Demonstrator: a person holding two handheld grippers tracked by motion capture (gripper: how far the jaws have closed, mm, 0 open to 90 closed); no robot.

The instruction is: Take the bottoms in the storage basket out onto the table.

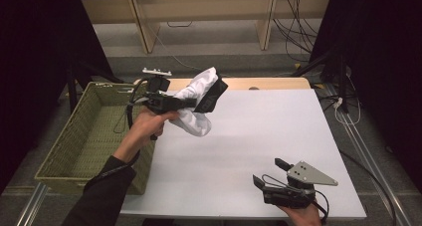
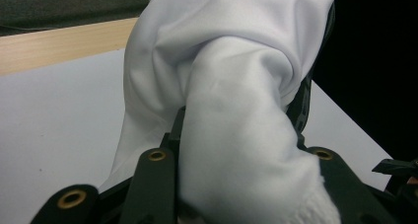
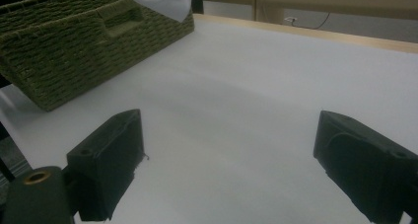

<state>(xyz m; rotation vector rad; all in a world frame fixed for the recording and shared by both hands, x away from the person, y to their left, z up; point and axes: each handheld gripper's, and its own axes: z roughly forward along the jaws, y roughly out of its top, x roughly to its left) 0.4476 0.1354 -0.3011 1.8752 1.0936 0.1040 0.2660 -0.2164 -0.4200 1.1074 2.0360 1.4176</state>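
Observation:
A white cloth point(image 1: 195, 102) with a black part point(image 1: 211, 96) hangs bunched above the table's far left corner, clamped in my left gripper point(image 1: 191, 103). In the left gripper view the white cloth point(image 2: 236, 115) bulges up between the two black jaws and hides their tips. My right gripper point(image 1: 271, 172) rests low at the table's near right edge, jaws wide apart with nothing between them. In the right gripper view its fingers point(image 3: 111, 160) stand over bare white tabletop, and a corner of the white cloth point(image 3: 160, 1) hangs at the top.
A green woven basket point(image 1: 79, 141) stands off the table's left edge, seen as the basket point(image 3: 74, 46) in the right gripper view. The white table point(image 1: 259, 136) has a wooden strip point(image 1: 268, 82) along its far edge. Cables and desk legs lie on the floor beyond.

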